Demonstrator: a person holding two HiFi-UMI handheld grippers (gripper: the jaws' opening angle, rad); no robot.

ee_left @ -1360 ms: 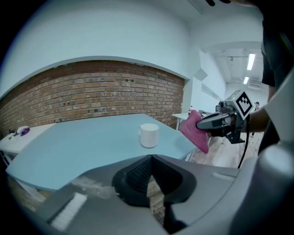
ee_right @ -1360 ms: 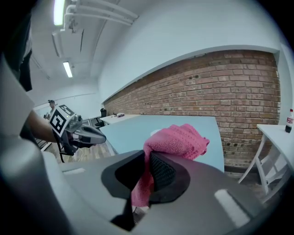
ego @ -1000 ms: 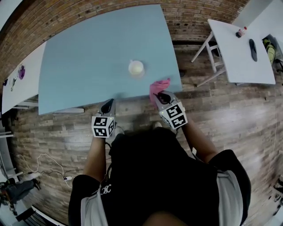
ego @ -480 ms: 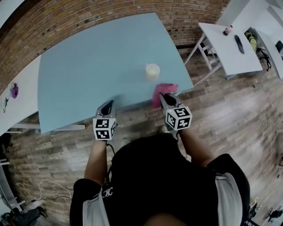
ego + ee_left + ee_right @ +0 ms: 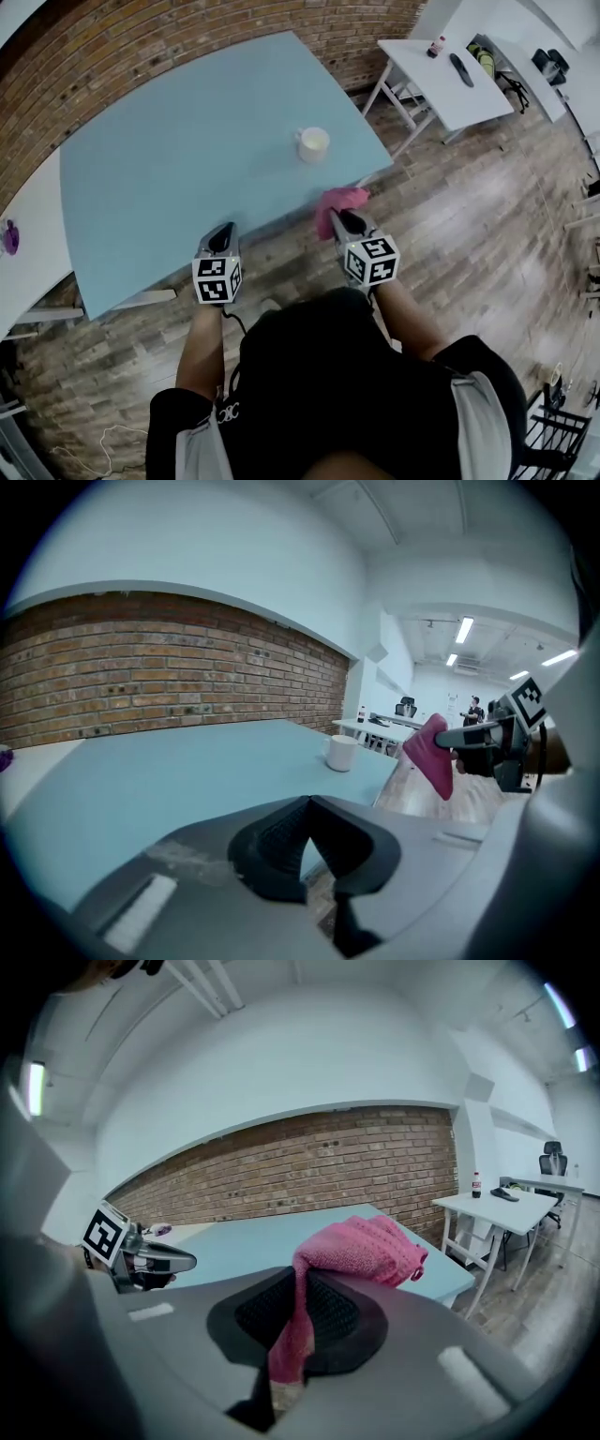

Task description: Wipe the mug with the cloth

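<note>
While the blue table (image 5: 169,159) is standing by a brick wall (image 5: 122,52) on a wood floor (image 5: 469,244), the white mug (image 5: 313,143) is sitting upright on it, near the right edge. The right gripper (image 5: 339,217) is squeezing the pink cloth (image 5: 339,201) in the air, just off the table's near edge and apart from the mug. The left gripper (image 5: 227,229) is clenched on nothing, at the near edge. A white table (image 5: 450,89) with a bottle (image 5: 438,45) is standing far right. The person's body is covering the floor below the grippers.
</note>
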